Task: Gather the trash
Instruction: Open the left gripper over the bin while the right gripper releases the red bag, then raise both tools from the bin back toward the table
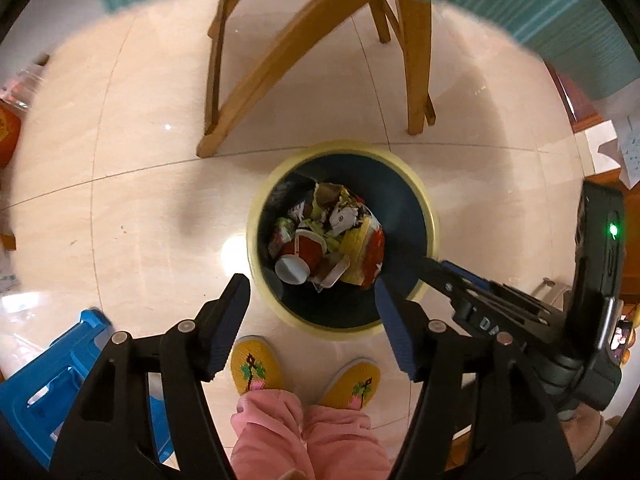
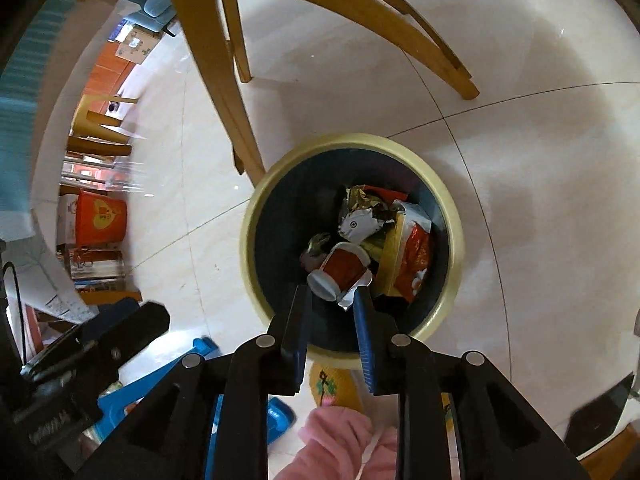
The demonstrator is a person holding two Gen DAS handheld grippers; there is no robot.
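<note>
A blue plastic stool (image 1: 52, 384) stands on the tiled floor (image 1: 140, 200) at the left, beside the person's pink trouser legs (image 1: 304, 436) and yellow embroidered slippers (image 1: 256, 364). The left gripper (image 1: 312, 292) hangs over the near rim of the bin (image 1: 430, 216) with its jaws spread wide and nothing between them. The bin, a round one with a pale yellow rim and a dark liner, stands on the floor just in front of the slippers and near the foot of a wooden table leg (image 1: 256, 80). The trash (image 1: 332, 236) lies inside it: a red and white paper cup (image 2: 340, 272) on its side nearest the person, crumpled wrappers (image 2: 368, 216) and a red snack bag (image 2: 416, 264) toward the bin's right wall. The right gripper (image 2: 332, 304) points down into the bin, its jaws slightly parted; the cup lies below them, and the pads do not press on it.
</note>
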